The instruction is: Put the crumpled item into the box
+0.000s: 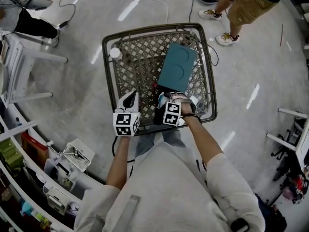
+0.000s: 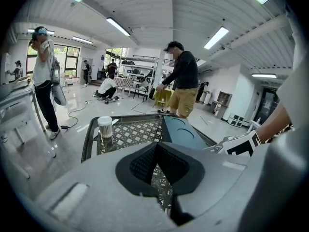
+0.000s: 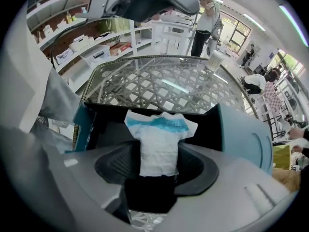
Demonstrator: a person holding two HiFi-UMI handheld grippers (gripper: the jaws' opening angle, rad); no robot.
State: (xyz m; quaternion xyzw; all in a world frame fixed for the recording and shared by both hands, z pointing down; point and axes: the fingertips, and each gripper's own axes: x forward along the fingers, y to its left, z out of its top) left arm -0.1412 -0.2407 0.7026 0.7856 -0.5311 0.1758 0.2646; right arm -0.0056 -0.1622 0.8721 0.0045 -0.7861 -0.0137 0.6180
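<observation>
A teal box stands on the lattice-topped table [image 1: 110, 86] with its lid [image 1: 177, 66] raised; the lid [image 2: 183, 132] also shows in the left gripper view. The crumpled item [image 3: 159, 137], white paper with a blue band, stands between the jaws of my right gripper [image 3: 158, 153], over the box's dark inside [image 3: 104, 129]. The pads sit close beside it without visibly squeezing it. From the head camera, the right gripper [image 1: 171, 105] points steeply down at the box's near end. My left gripper [image 1: 129, 98] hovers over the table left of the box, its tips together and nothing in it [image 2: 155, 146].
A white-capped jar [image 1: 115, 53] stands at the table's far left corner. A person in tan shorts [image 1: 241, 8] stands beyond the table. Shelves with clutter [image 1: 29, 168] line the left side, and white frames [image 1: 19, 66] stand nearby. Cables lie on the floor.
</observation>
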